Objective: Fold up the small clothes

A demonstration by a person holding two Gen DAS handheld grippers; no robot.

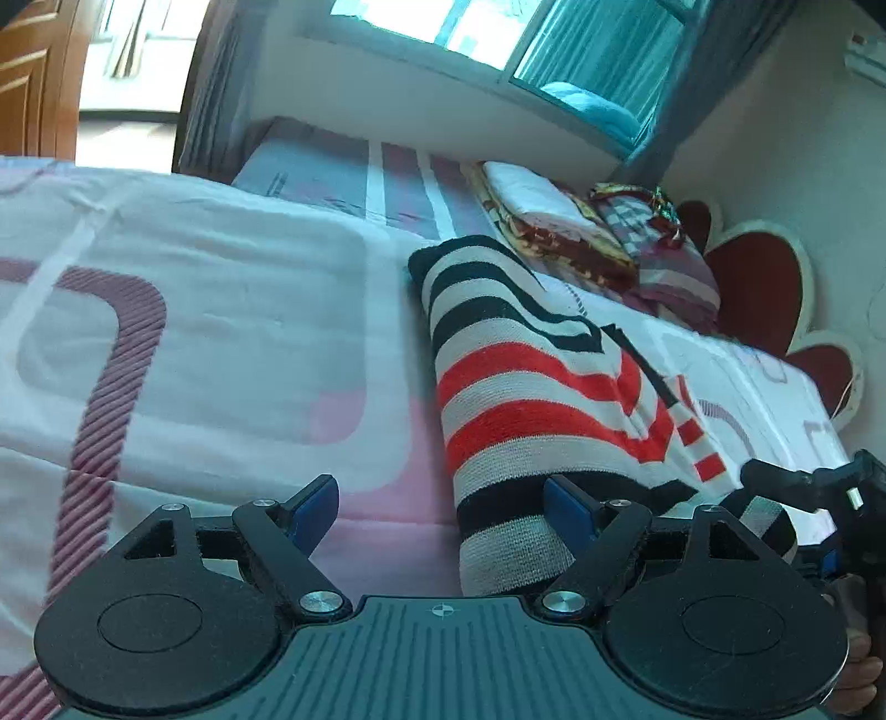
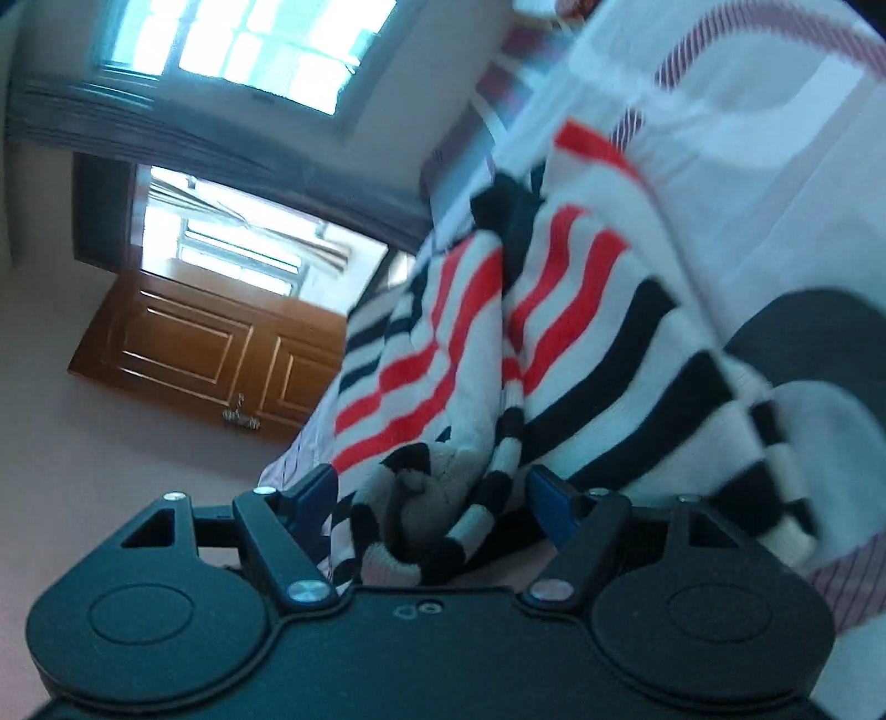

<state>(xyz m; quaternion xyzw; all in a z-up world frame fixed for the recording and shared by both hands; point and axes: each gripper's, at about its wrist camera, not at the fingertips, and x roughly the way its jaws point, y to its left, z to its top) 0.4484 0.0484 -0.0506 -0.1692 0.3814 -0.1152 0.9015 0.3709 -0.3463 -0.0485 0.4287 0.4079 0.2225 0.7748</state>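
Left fingers (image 1: 443,507) stand apart, empty, at the near end of the folded striped sweater (image 1: 531,387) lying lengthwise away on the bed (image 1: 194,332). Right fingers (image 2: 434,498), also apart, straddle its bunched edge, probably nearer.

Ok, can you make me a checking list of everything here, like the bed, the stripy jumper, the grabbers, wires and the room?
Surface: bed with pink-and-white patterned sheet.
Job's things: striped jumper, red, black and white, lying on the sheet, partly folded.
Clutter: stack of folded cloths further up the bed.
Grippers: left gripper open, nothing between its fingers; right gripper open, jumper's bunched edge lies between its fingers, not pinched.
Cables: nothing seen.
Surroundings: window, wooden door, red headboard.
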